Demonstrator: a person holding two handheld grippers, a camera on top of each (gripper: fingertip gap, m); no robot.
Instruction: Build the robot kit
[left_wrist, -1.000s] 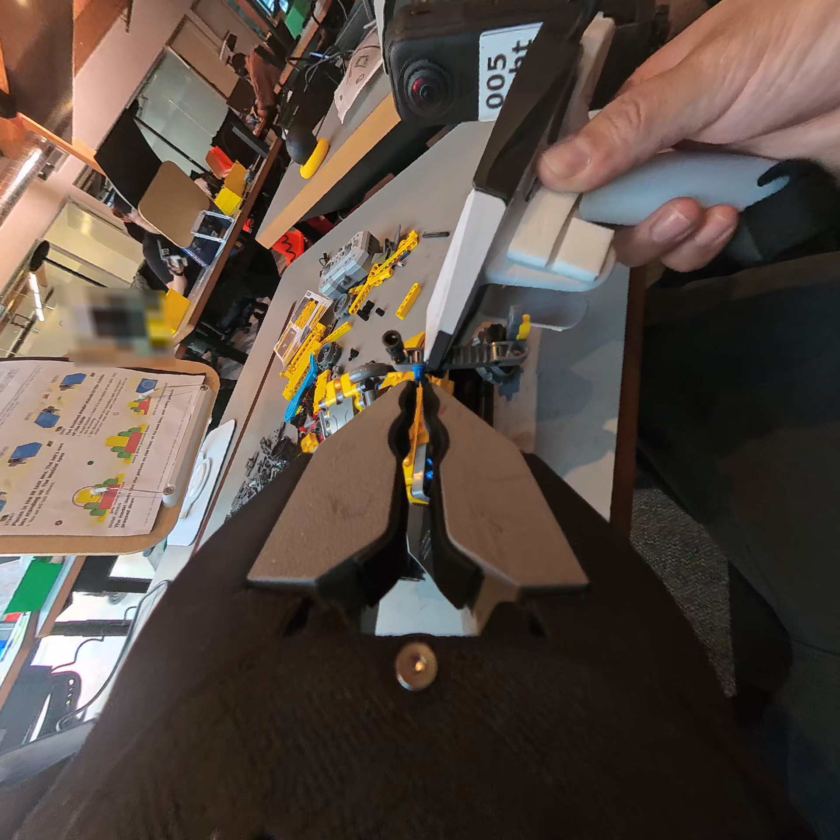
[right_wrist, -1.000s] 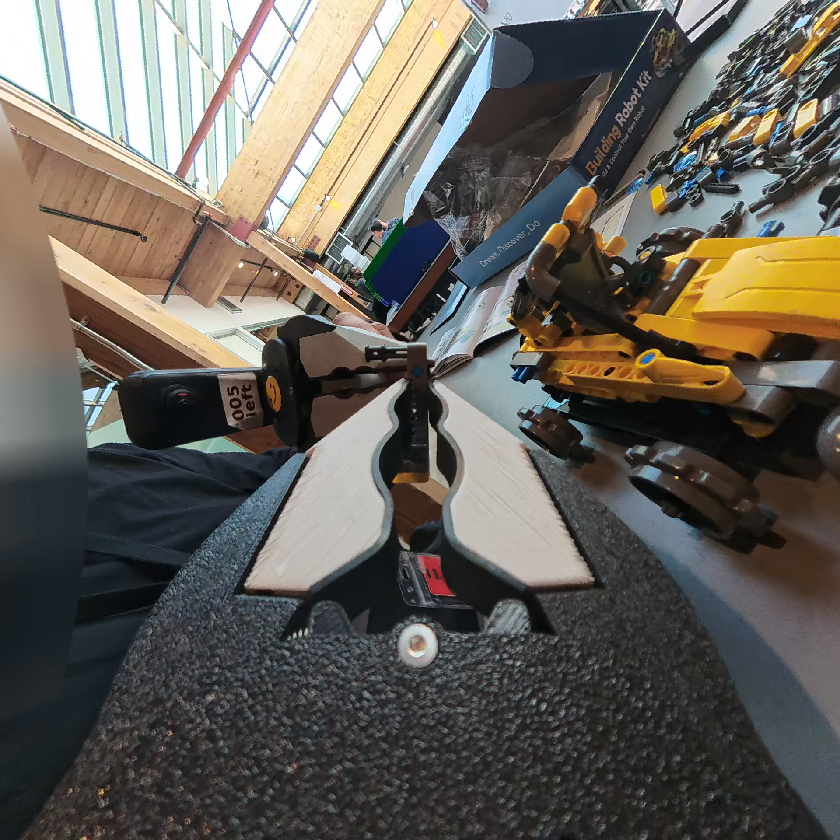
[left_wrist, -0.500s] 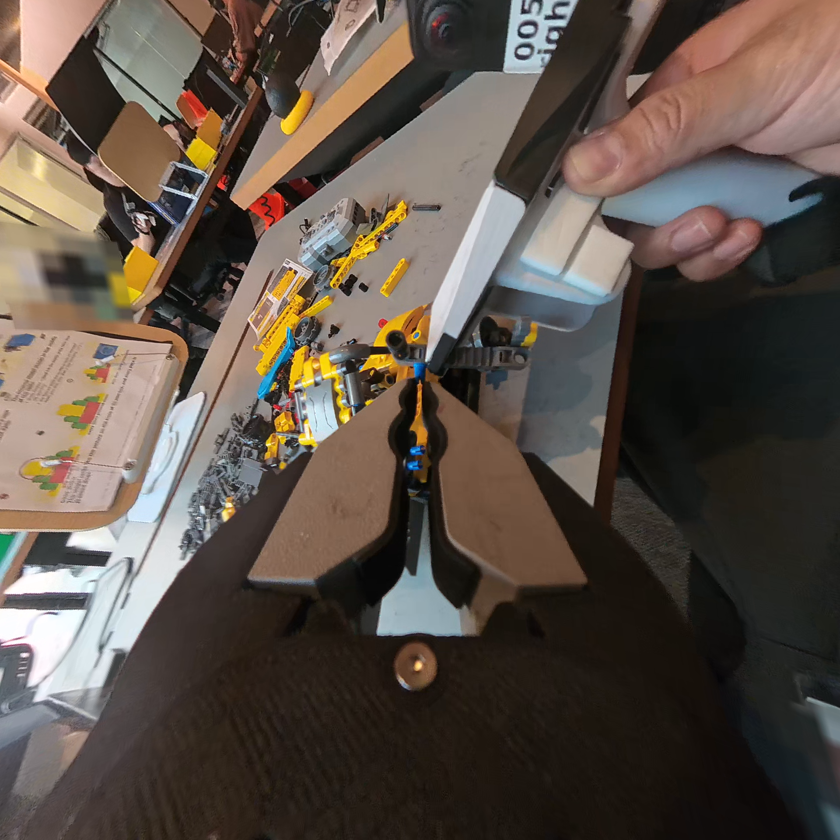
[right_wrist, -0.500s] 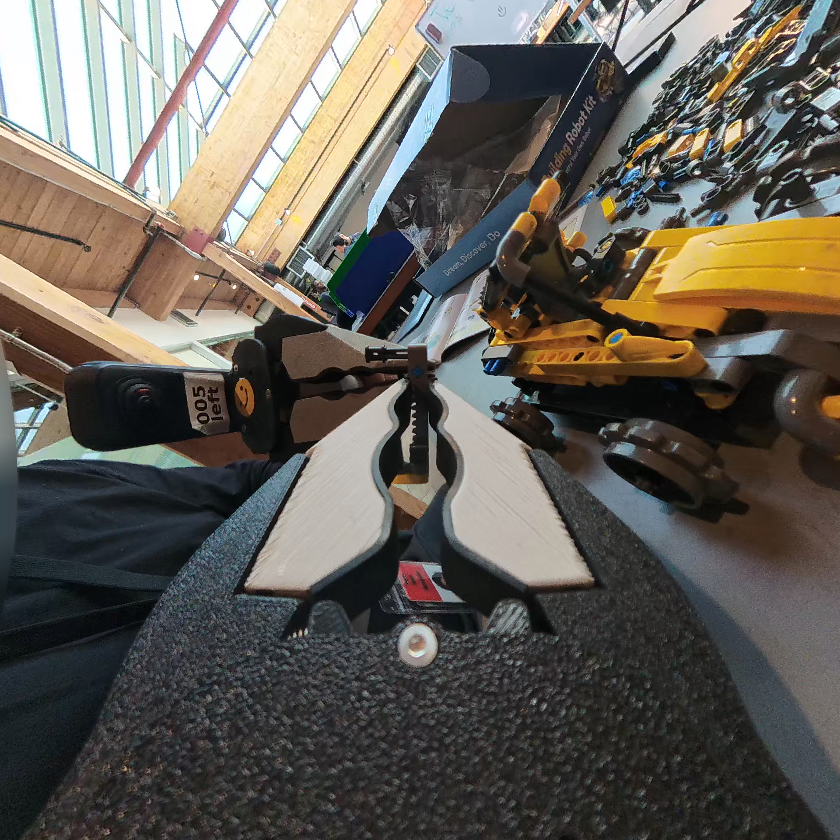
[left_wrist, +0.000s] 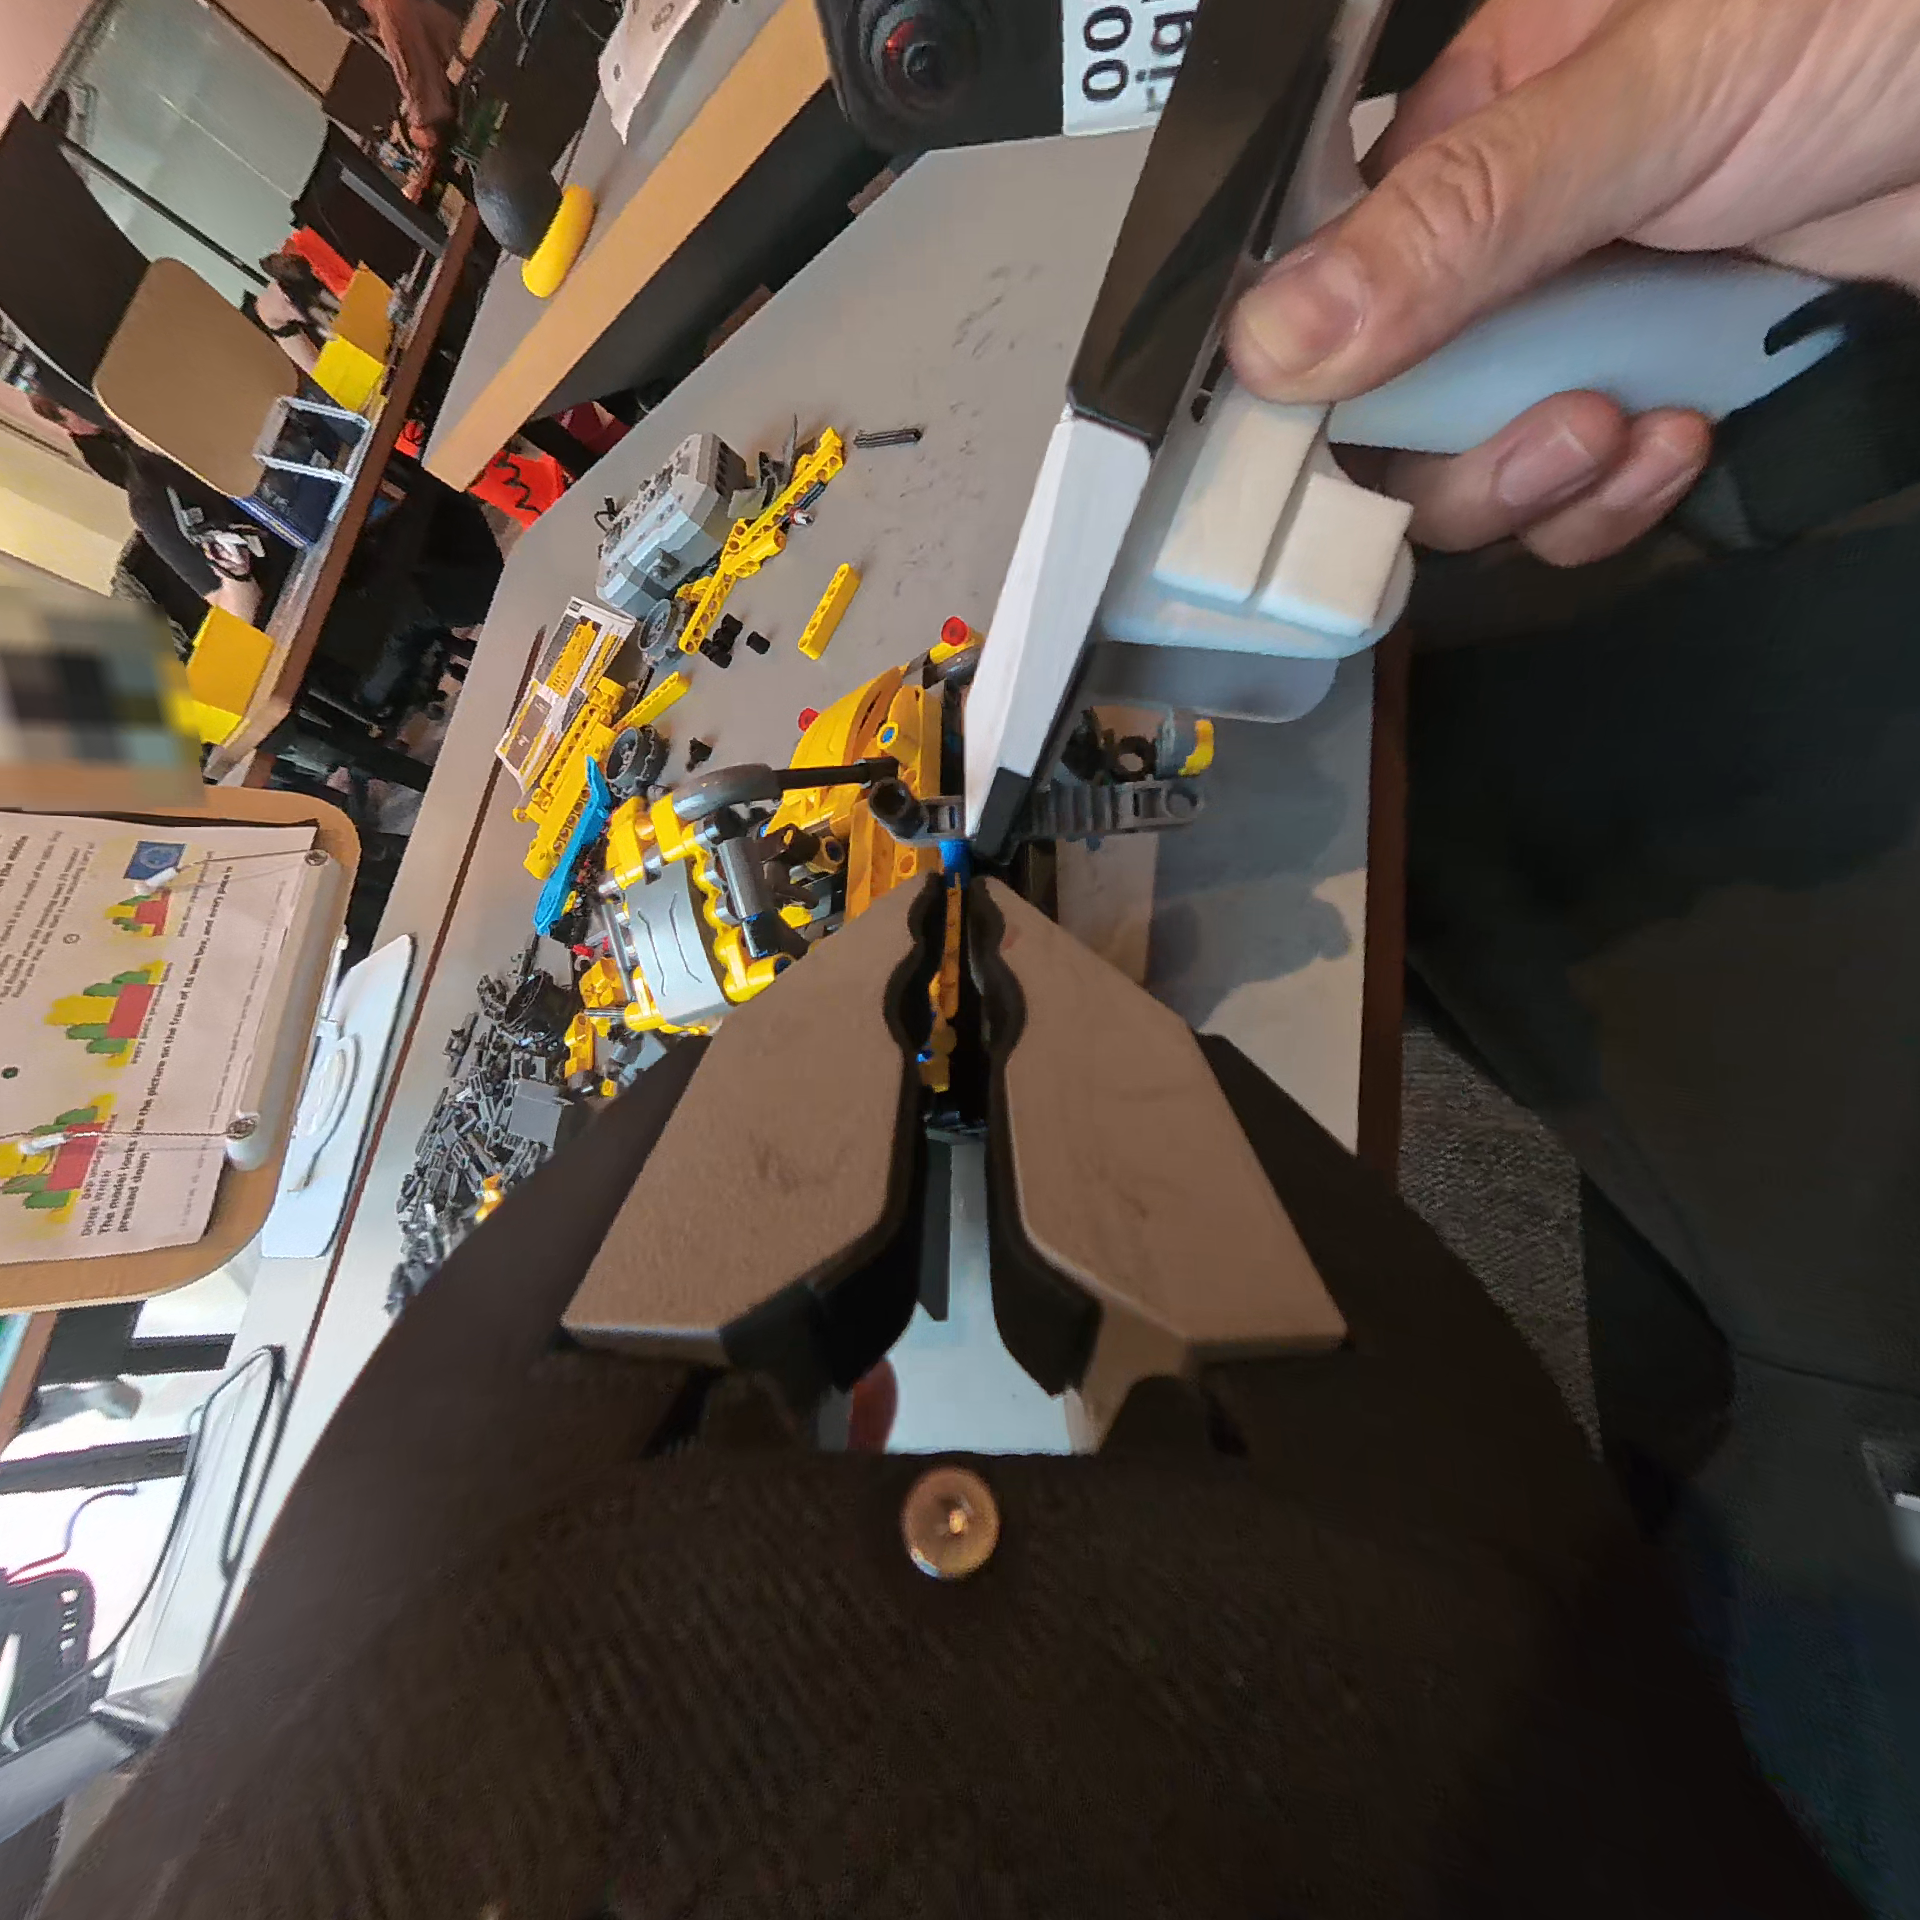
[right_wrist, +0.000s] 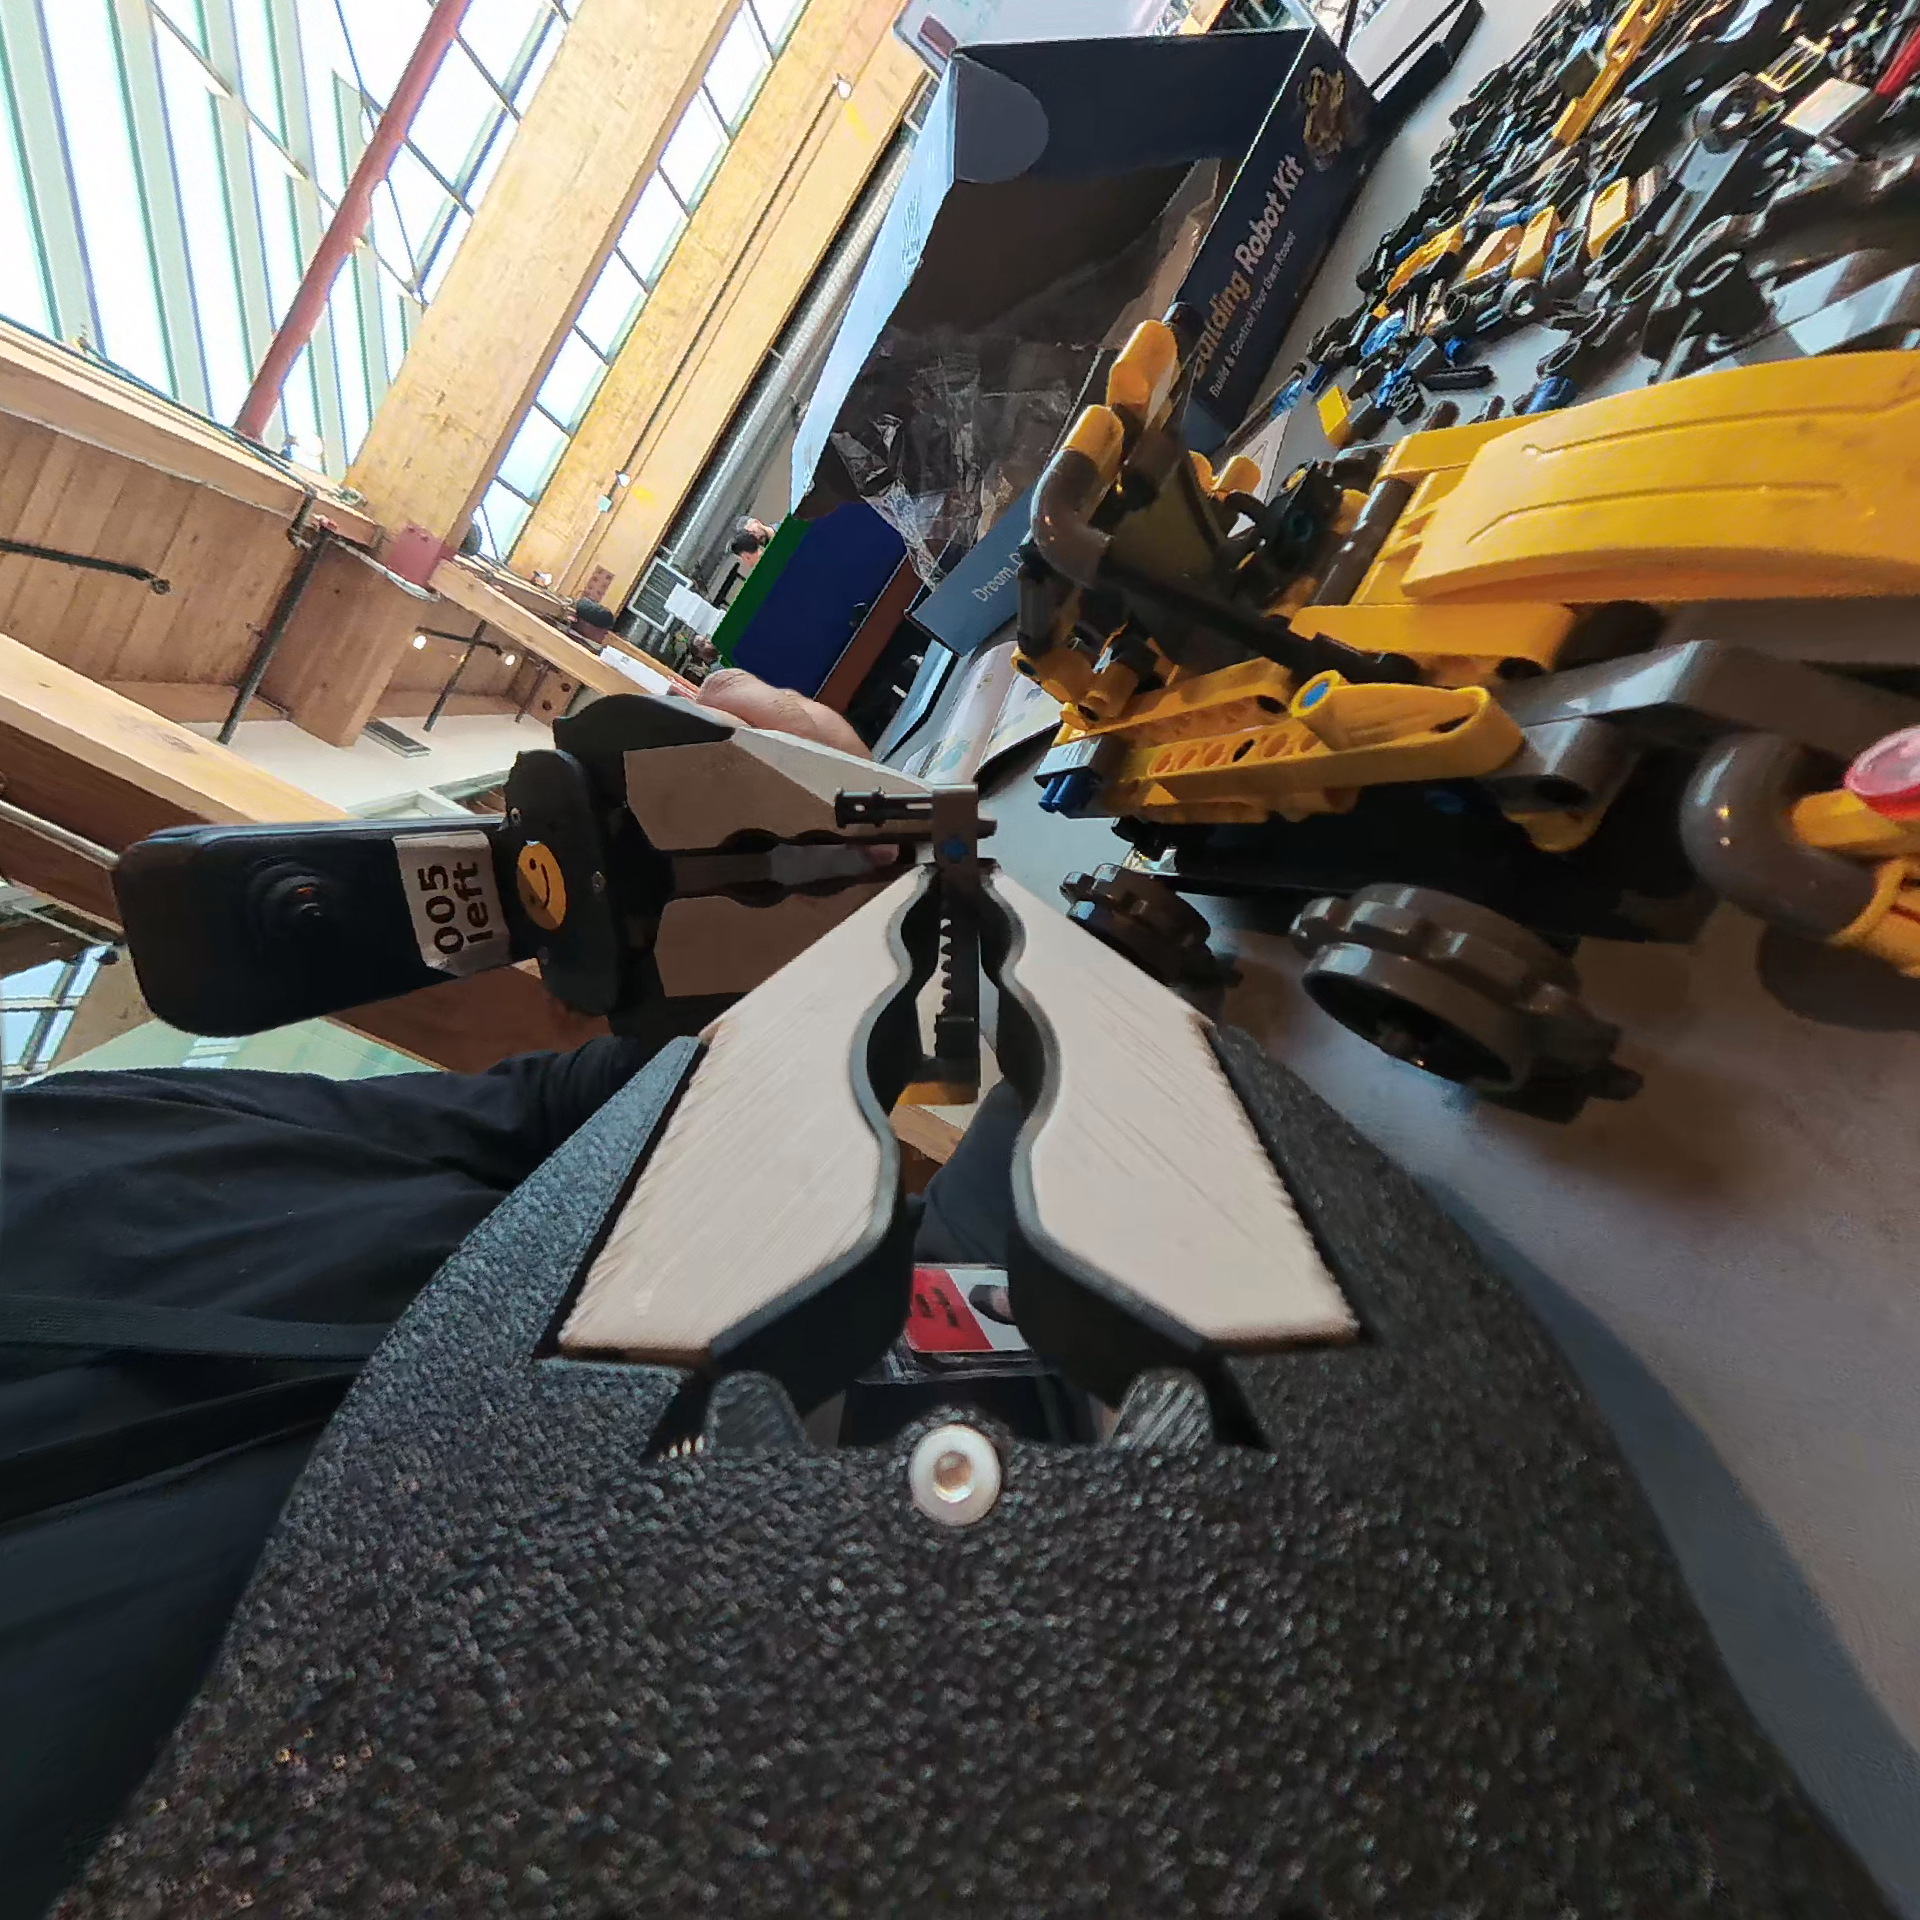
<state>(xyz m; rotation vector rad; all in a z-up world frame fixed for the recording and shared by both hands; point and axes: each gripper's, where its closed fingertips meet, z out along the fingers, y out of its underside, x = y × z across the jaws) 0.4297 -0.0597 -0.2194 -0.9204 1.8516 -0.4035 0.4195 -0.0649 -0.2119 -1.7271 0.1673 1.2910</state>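
Note:
My left gripper (left_wrist: 954, 883) is shut on a small blue pin (left_wrist: 954, 860) at its tips. The pin sits at the end of a grey toothed beam (left_wrist: 1117, 805). My right gripper (right_wrist: 954, 878) is shut on that beam (right_wrist: 956, 966), teeth showing between its fingers. The two grippers meet tip to tip at a right angle, just above the grey table (left_wrist: 1257, 935) near its edge. The right gripper (left_wrist: 987, 810) shows in the left wrist view, held by a hand (left_wrist: 1558, 208). The left gripper (right_wrist: 904, 844) shows in the right wrist view. A yellow and grey brick-built vehicle (left_wrist: 769, 862) stands just beyond (right_wrist: 1455, 644).
Loose black and yellow parts (left_wrist: 499, 1122) lie left of the vehicle and far back (right_wrist: 1610, 156). A grey hub with yellow beams (left_wrist: 686, 520) lies farther off. A dark blue open box (right_wrist: 1143, 260) stands behind. A clipboard with a picture sheet (left_wrist: 135, 1039) hangs at left. The tips of both grippers are at nearly the same place.
Both grippers, still joined at the pin and beam, have moved together toward the yellow vehicle, which now looks closer in both views. Both grips are unchanged.

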